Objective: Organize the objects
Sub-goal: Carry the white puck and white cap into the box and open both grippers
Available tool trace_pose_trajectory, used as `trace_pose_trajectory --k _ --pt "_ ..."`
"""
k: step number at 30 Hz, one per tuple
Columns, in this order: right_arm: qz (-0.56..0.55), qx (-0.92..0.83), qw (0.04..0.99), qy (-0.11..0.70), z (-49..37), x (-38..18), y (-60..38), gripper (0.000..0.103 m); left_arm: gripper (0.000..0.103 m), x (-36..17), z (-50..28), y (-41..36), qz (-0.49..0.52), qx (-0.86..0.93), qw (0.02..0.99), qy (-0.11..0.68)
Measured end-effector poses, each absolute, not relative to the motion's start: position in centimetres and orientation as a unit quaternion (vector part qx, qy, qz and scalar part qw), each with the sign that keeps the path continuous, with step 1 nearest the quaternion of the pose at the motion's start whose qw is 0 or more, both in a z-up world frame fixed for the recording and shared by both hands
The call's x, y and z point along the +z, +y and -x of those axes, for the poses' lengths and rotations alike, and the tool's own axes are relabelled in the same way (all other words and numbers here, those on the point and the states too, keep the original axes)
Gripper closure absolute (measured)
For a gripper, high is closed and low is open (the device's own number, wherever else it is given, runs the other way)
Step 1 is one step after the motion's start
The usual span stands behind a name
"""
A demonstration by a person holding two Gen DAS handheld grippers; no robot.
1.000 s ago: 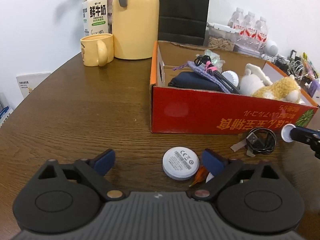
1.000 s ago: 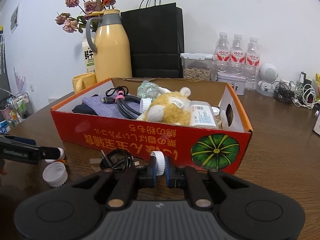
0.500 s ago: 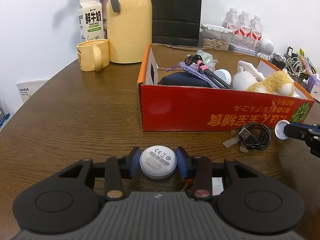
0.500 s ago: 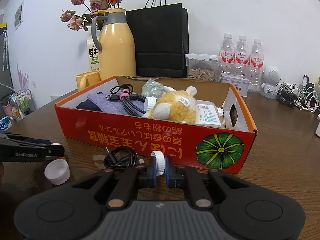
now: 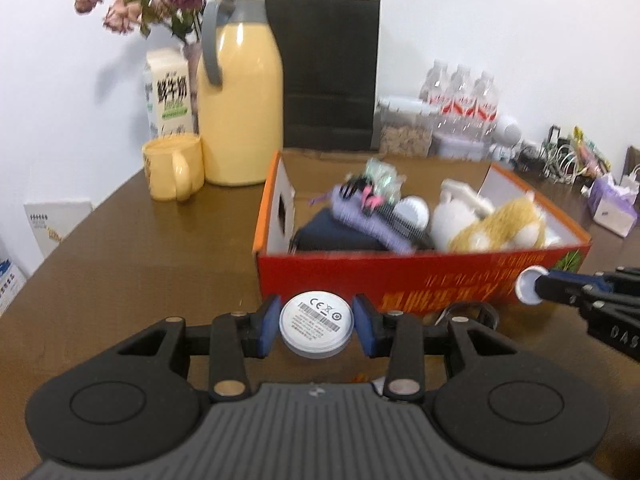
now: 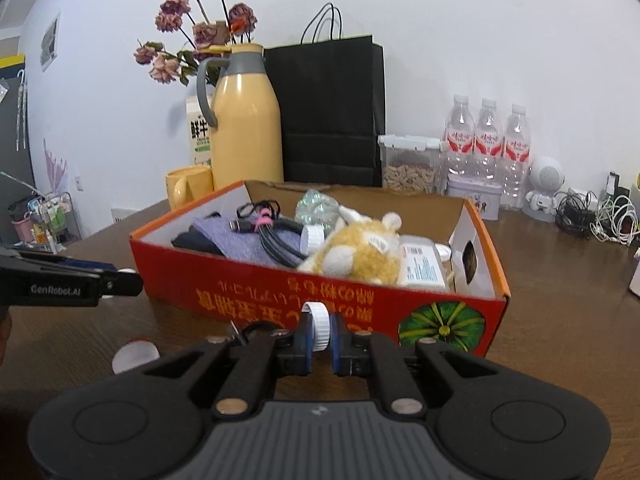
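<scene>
- at the far left of the brown table (image 5: pixel 120 264) we see a yellow mug (image 5: pixel 173 173), with a milk carton (image 5: pixel 168 94) and a tall yellow thermos jug (image 5: pixel 239 96) behind it, dried flowers (image 5: pixel 160 0) above them.
- our left claw (image 5: pixel 316 324) is clamped on a white round disc (image 5: pixel 316 323), label side facing up, its blue pads (image 5: pixel 267 325) pressing both edges; the disc is held clear of the table, just in front of the red cardboard box (image 5: pixel 400 276).
- the box sits mid-table and holds a dark pouch (image 5: pixel 336 238), a purple cloth (image 5: pixel 360 220), bundled cables (image 6: pixel 272 232) and a plush toy (image 5: pixel 500 228); a black paper bag (image 5: pixel 328 72) stands behind it.
- a coiled black cable (image 5: pixel 472 314) lies on the table against the box front.
- our right claw (image 6: pixel 320 334) is clamped on a white bottle cap (image 6: pixel 319 326), held on edge near the box's front wall, by its pumpkin print (image 6: pixel 442 326).
- another white cap (image 6: pixel 134 356) lies on the table, left of the right claw.
- water bottles (image 6: pixel 486 140) stand at the far right, by the wall.
</scene>
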State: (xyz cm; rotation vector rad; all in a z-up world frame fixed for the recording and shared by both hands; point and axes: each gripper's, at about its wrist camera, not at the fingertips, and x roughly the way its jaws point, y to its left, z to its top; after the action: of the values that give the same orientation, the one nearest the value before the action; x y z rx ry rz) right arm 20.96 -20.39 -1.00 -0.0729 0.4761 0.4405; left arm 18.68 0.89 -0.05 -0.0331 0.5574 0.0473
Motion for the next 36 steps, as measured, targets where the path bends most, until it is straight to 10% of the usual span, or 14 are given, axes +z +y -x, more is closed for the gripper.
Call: trace_pose_trajectory --k 36 --pt "0.017 0.182 0.961 0.208 -32.1 1.2 -17.9 0.093 0.062 2.6 -30.2 -2.3 0.036 0.006 0.975 0.217"
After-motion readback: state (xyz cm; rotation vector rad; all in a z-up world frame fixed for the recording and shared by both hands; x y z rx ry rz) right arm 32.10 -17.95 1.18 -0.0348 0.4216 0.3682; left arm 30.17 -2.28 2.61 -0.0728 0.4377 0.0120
